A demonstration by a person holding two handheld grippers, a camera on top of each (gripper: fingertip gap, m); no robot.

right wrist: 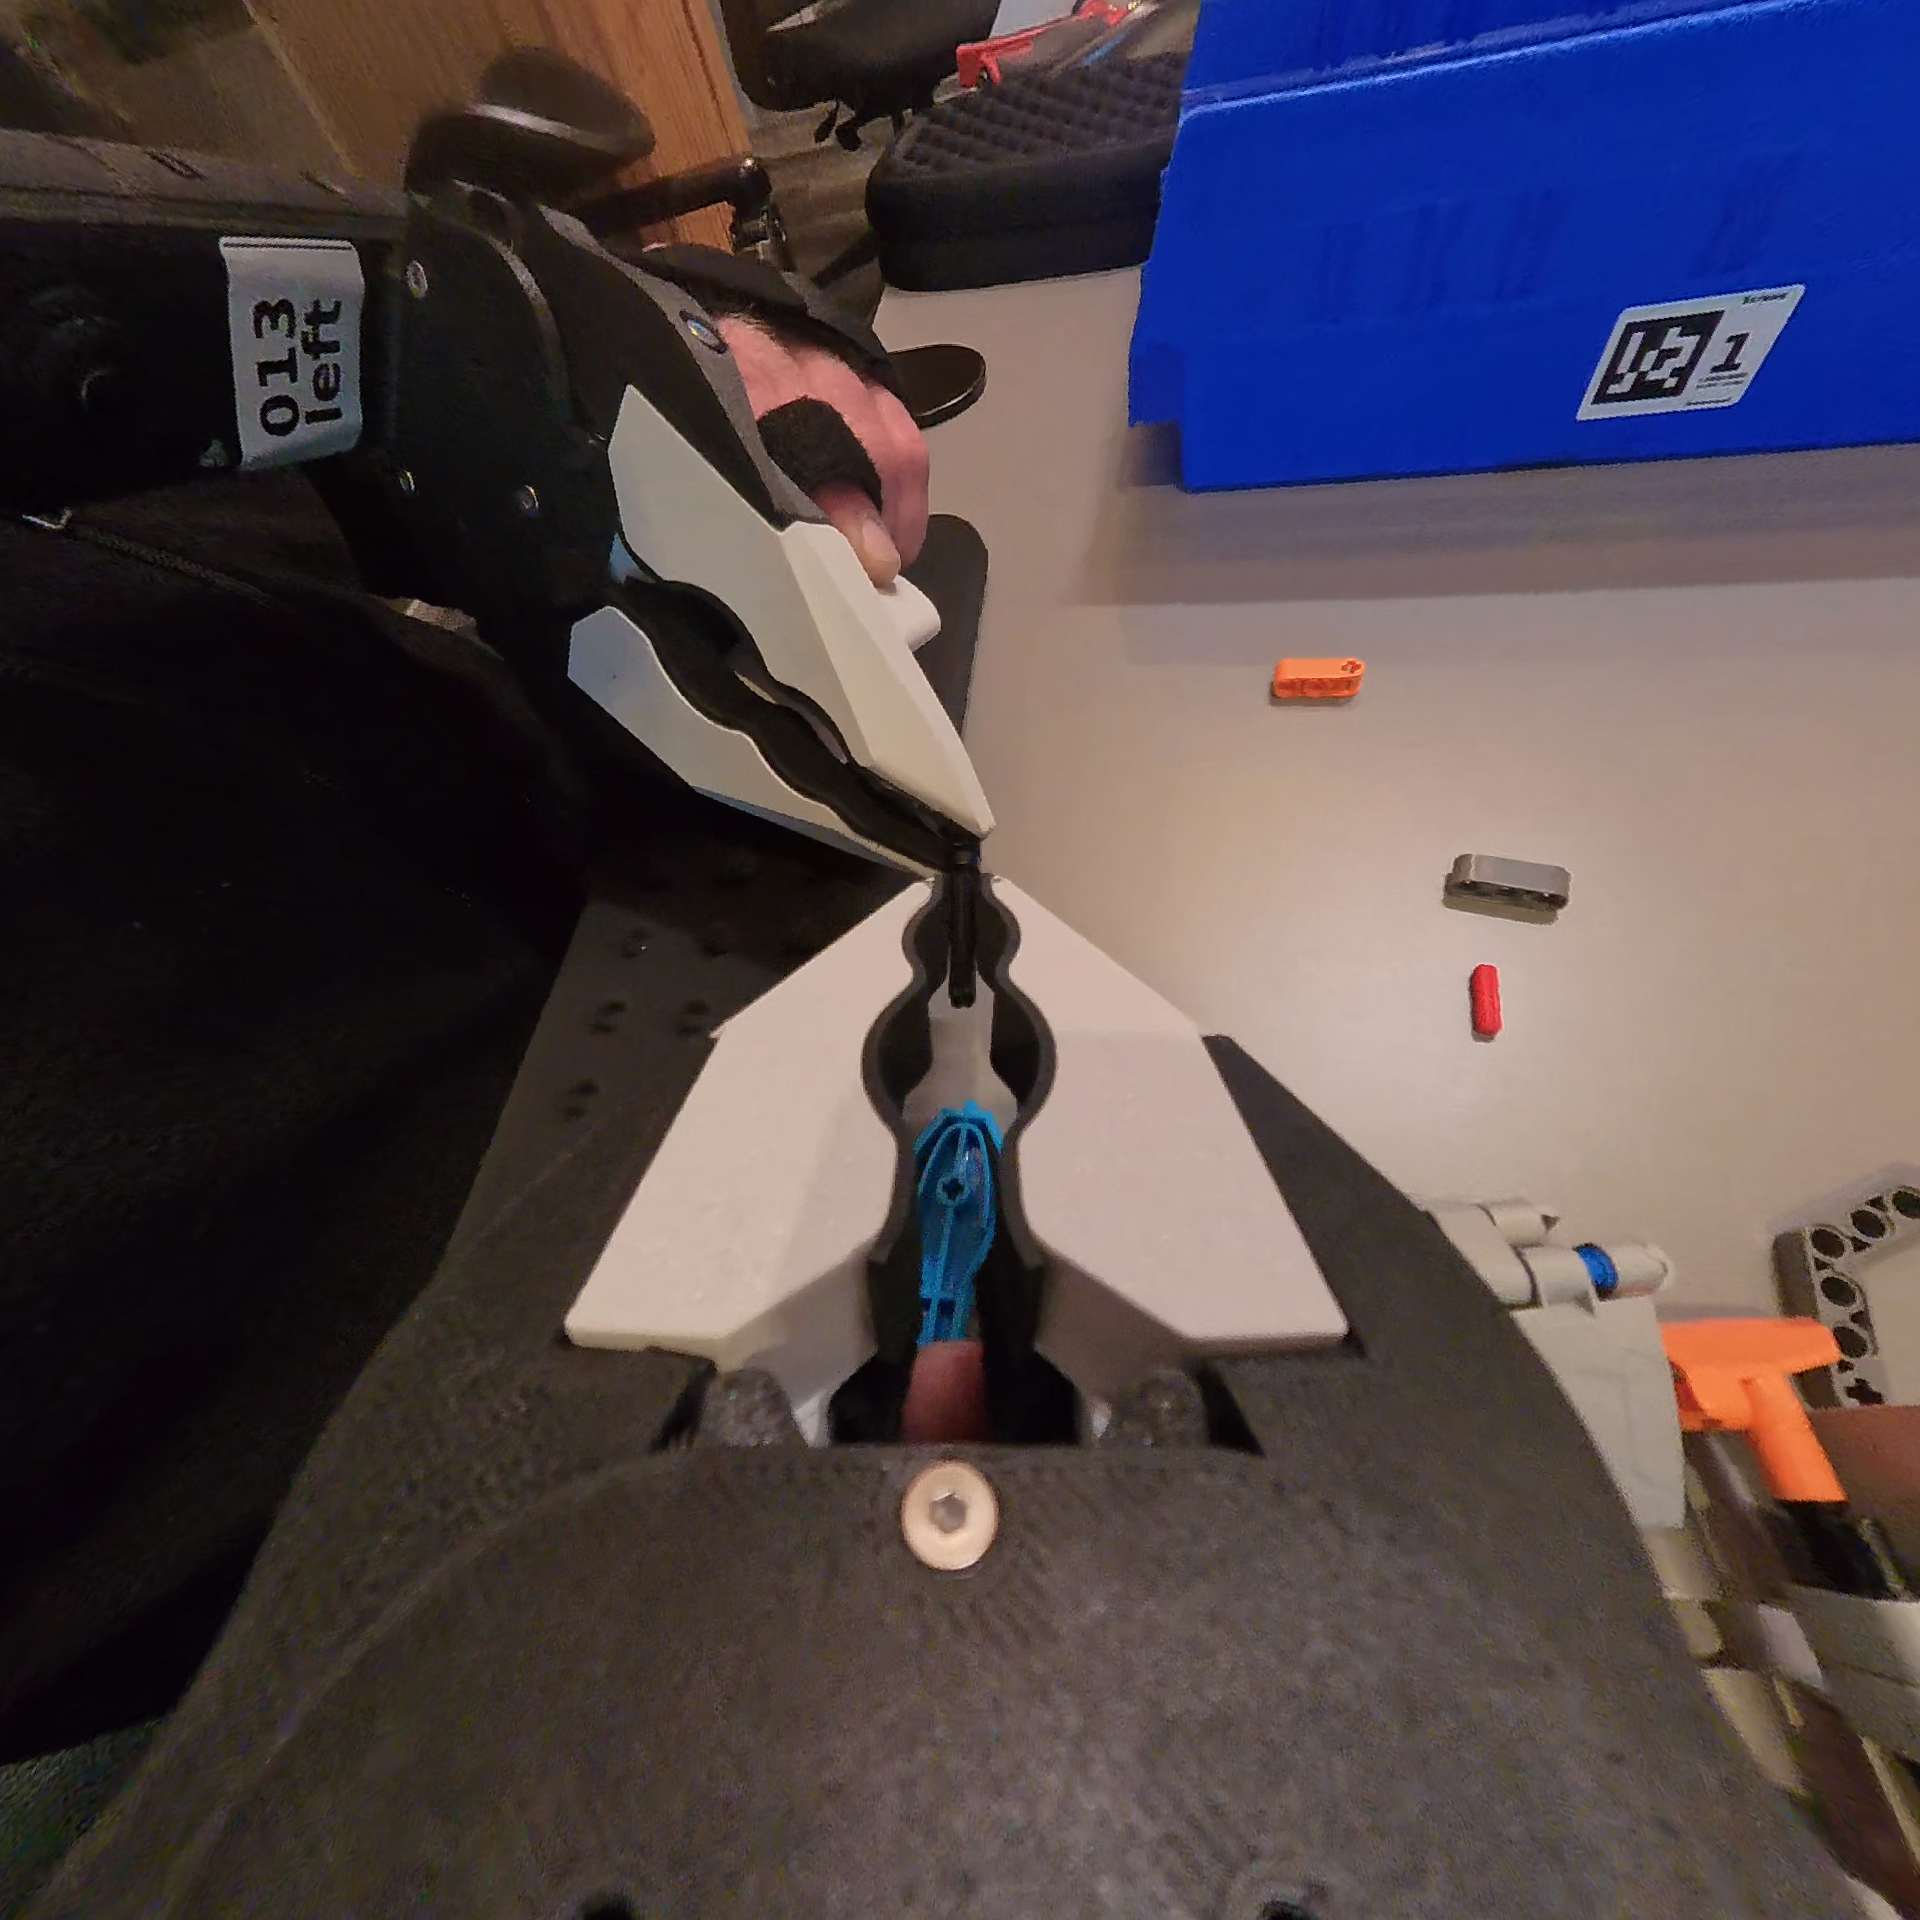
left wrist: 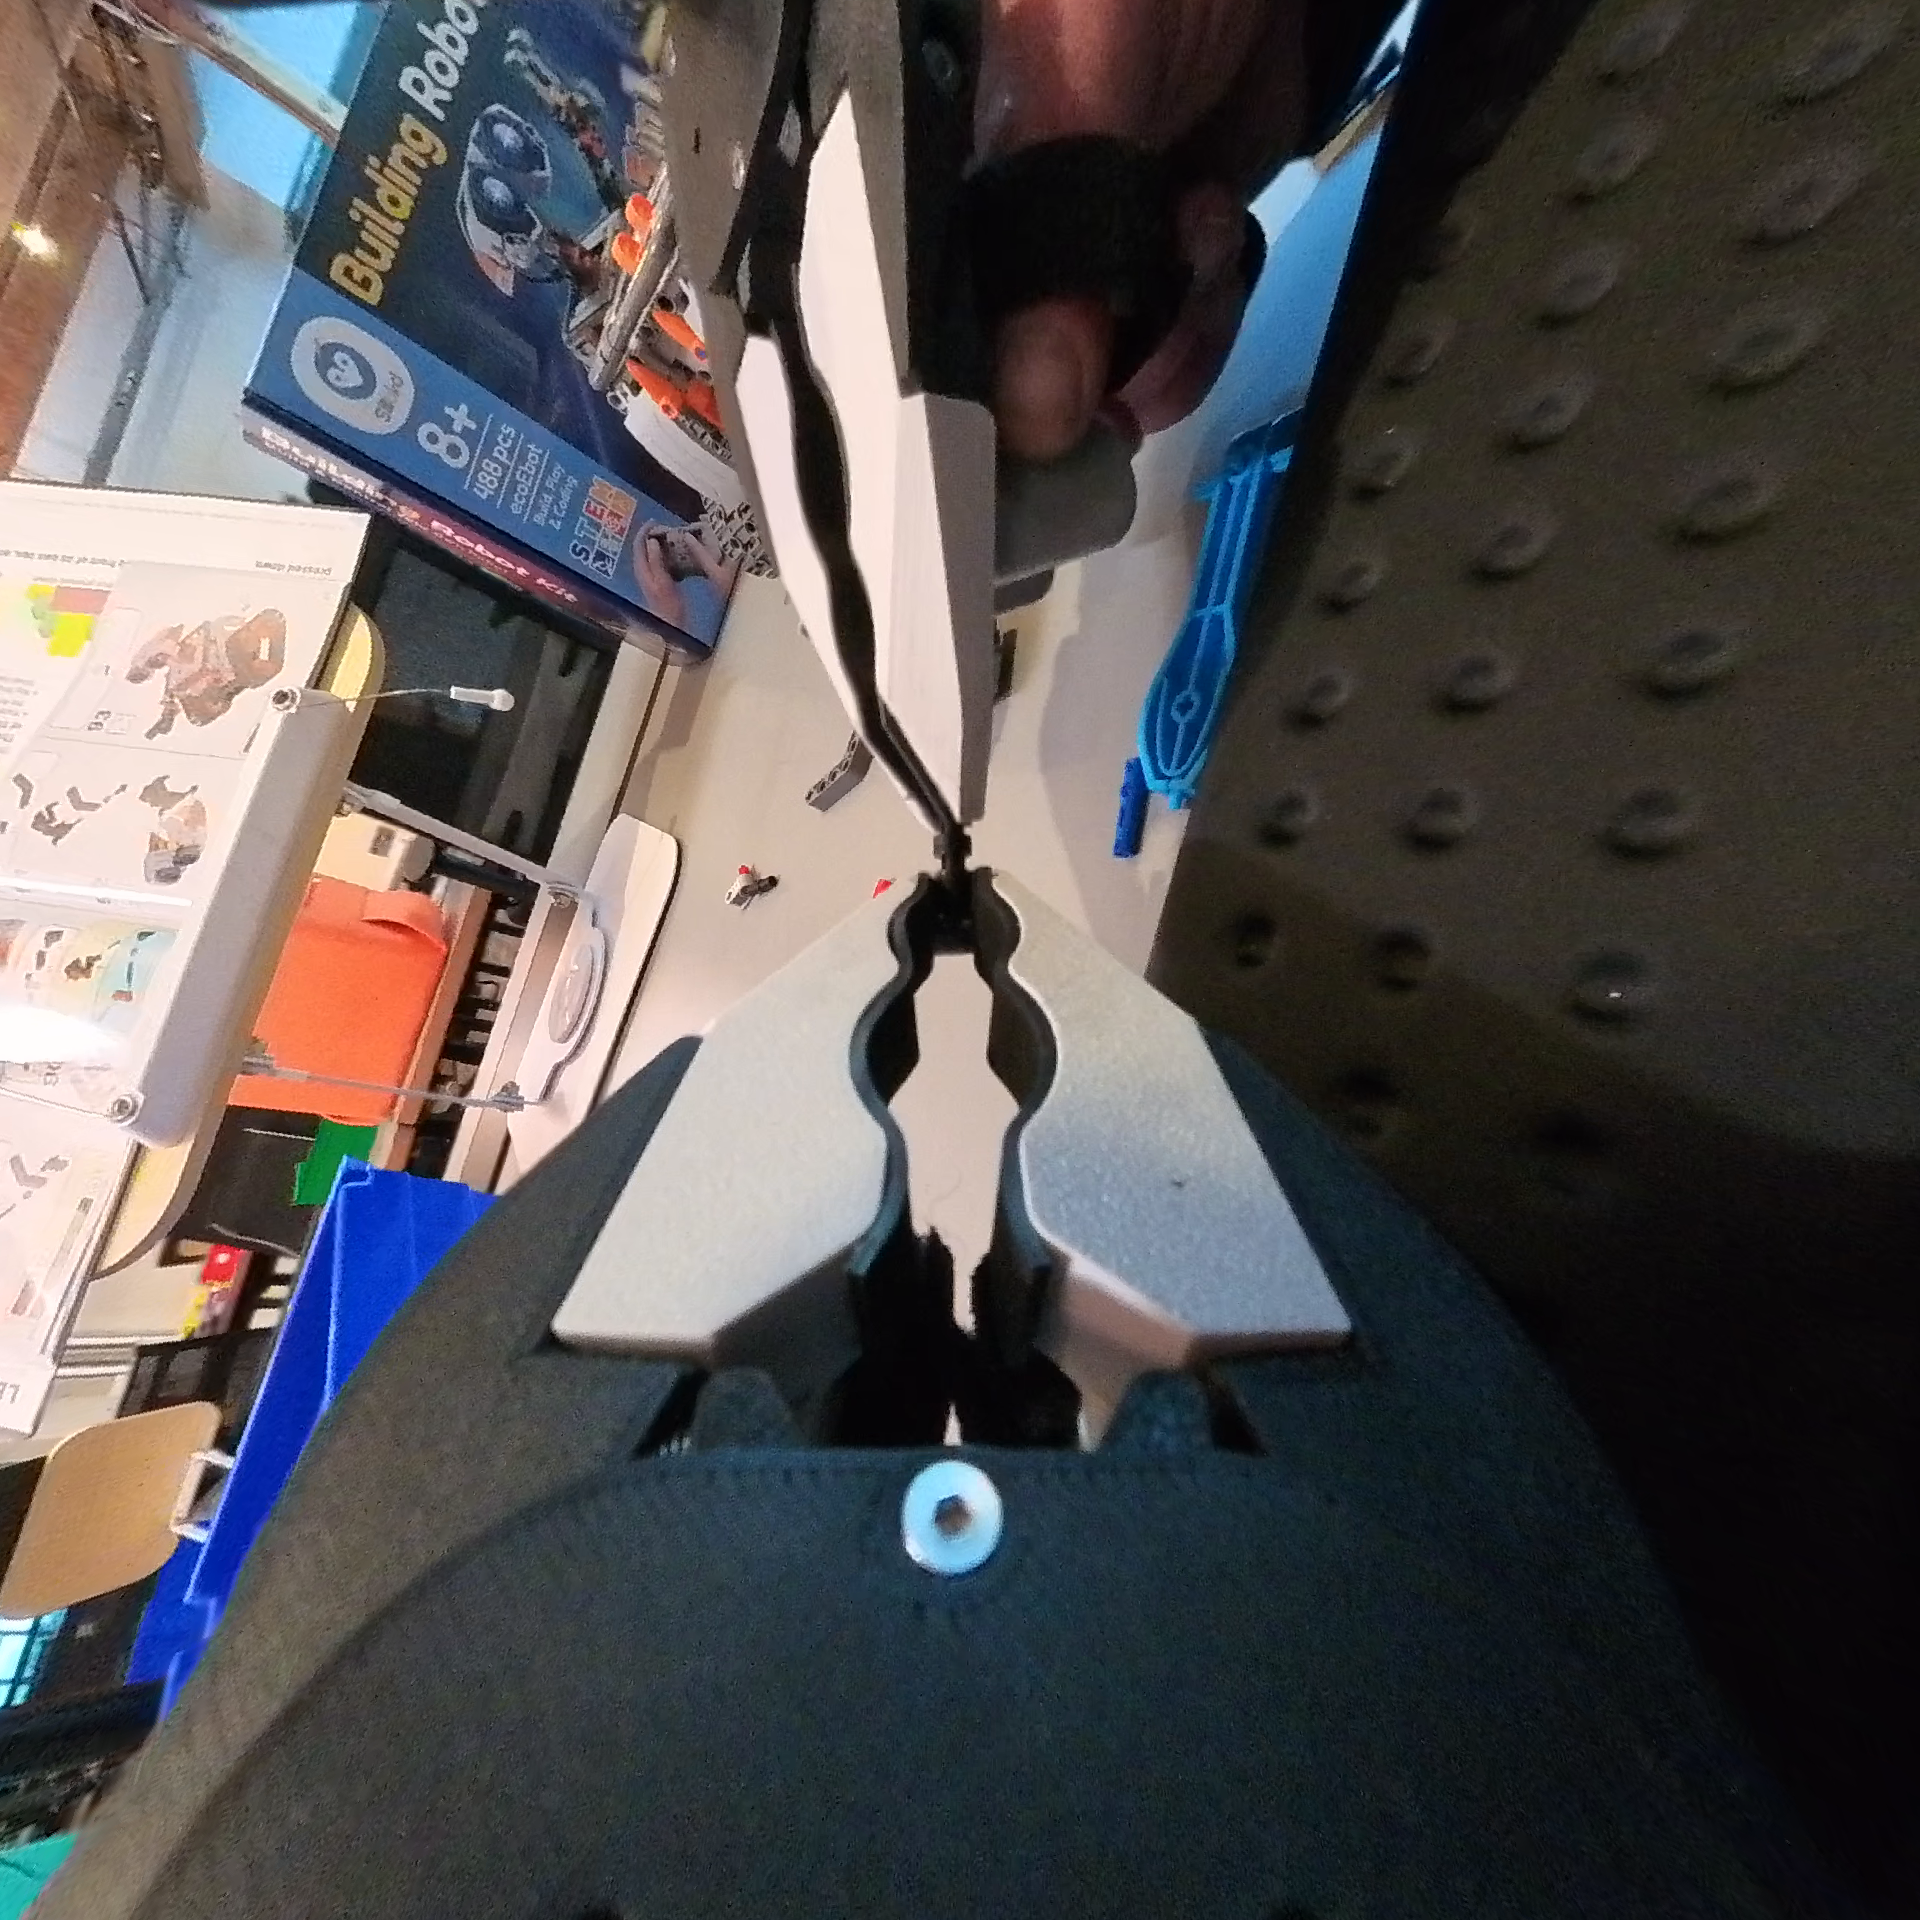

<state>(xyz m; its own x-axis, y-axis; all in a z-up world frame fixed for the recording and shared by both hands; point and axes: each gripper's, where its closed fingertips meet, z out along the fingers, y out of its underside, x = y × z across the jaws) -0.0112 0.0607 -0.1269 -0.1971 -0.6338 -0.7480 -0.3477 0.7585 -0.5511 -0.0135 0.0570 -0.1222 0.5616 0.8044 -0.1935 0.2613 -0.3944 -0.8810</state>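
My left gripper (left wrist: pixel 951 896) and my right gripper (right wrist: pixel 961 891) meet tip to tip above a pale table (right wrist: pixel 1195 831). Both are shut on one thin black pin (right wrist: pixel 961 940), each at one end. In the left wrist view the pin (left wrist: pixel 951 862) shows only as a short black stub between the two sets of tips. The right gripper (left wrist: pixel 948 826) comes in from the top there. In the right wrist view the left gripper (right wrist: pixel 966 828) comes in from the upper left. A light blue plastic piece (right wrist: pixel 951 1226) lies on the table behind my right fingers.
A black studded mat (left wrist: pixel 1558 623) lies at the right with the light blue piece (left wrist: pixel 1205 665) at its edge. A blue kit box (left wrist: pixel 468 343), an instruction booklet on a stand (left wrist: pixel 156 779) and a blue bin (right wrist: pixel 1507 260) stand around. An orange beam (right wrist: pixel 1317 677), grey beam (right wrist: pixel 1507 886), red pin (right wrist: pixel 1486 1001) and part-built model (right wrist: pixel 1662 1403) lie on the table. Left and right tips are no more than a few centimetres apart. The light blue plastic piece (right wrist: pixel 951 1226) is about 7 cm from both grippers' fingertips. Look for it in the left wrist view (left wrist: pixel 1187 661) too.
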